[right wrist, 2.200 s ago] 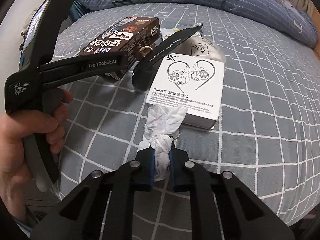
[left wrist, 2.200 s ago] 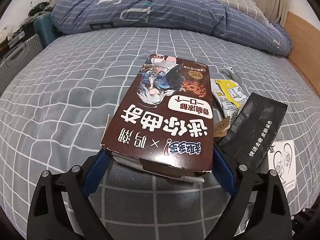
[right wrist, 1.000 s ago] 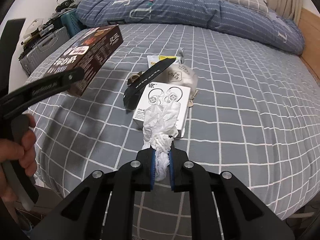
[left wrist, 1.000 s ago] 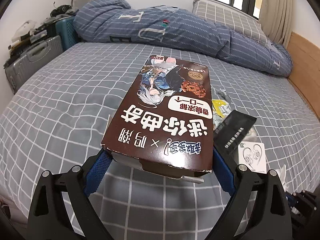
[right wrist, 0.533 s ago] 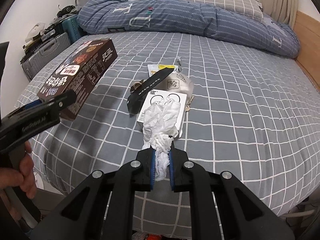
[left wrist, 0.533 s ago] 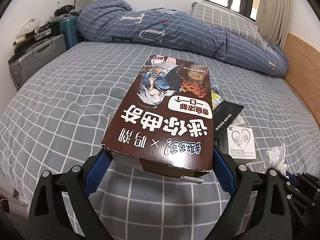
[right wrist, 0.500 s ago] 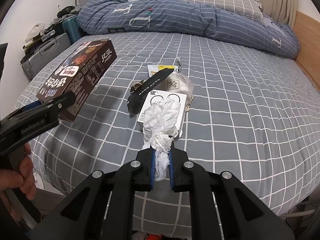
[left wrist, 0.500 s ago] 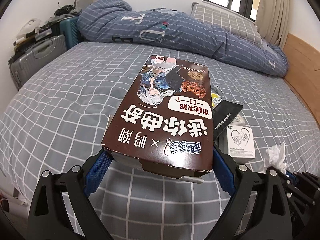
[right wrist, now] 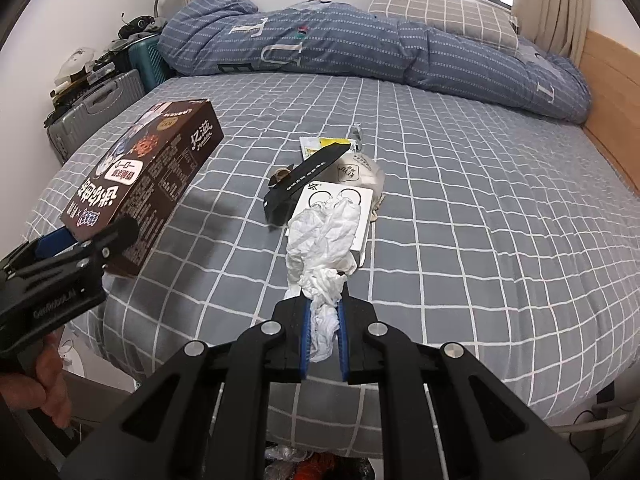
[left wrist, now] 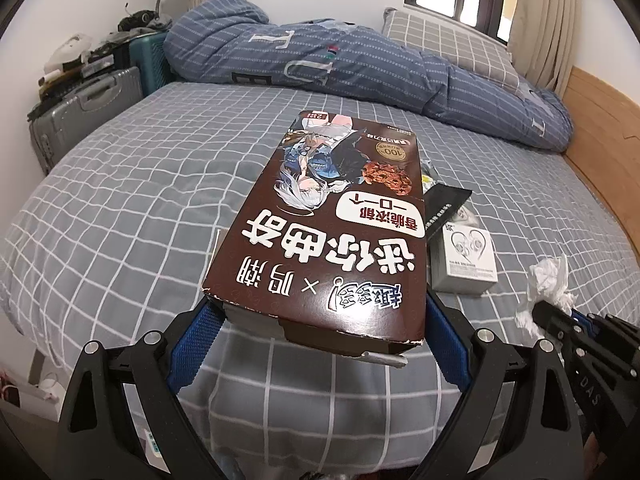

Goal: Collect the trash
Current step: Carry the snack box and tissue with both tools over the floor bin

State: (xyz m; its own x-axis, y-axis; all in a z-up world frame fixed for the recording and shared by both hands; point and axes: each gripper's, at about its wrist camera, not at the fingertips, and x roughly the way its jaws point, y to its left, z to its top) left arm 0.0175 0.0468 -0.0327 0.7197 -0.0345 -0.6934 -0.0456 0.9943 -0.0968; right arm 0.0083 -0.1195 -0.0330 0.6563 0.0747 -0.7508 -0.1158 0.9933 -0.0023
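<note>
Above bed (left wrist: 120, 184), jaws clamp cookie box (left wrist: 328, 232).

Home bedroom, checked-sheet bed (right wrist: 460, 208), rumpled duvet (right wrist: 360, 52), pillow (left wrist: 448, 46), suitcases (left wrist: 86, 110) by wall

Left gripper (left wrist: 320, 344), right gripper (right wrist: 323, 320): black frames, blue pads, silver screws, white lettering.

Glossy cardboard cookie box (left wrist: 336, 232), crumpled white paper tissue (right wrist: 324, 240), soft checked cloth bedsheet (right wrist: 480, 220)
</note>
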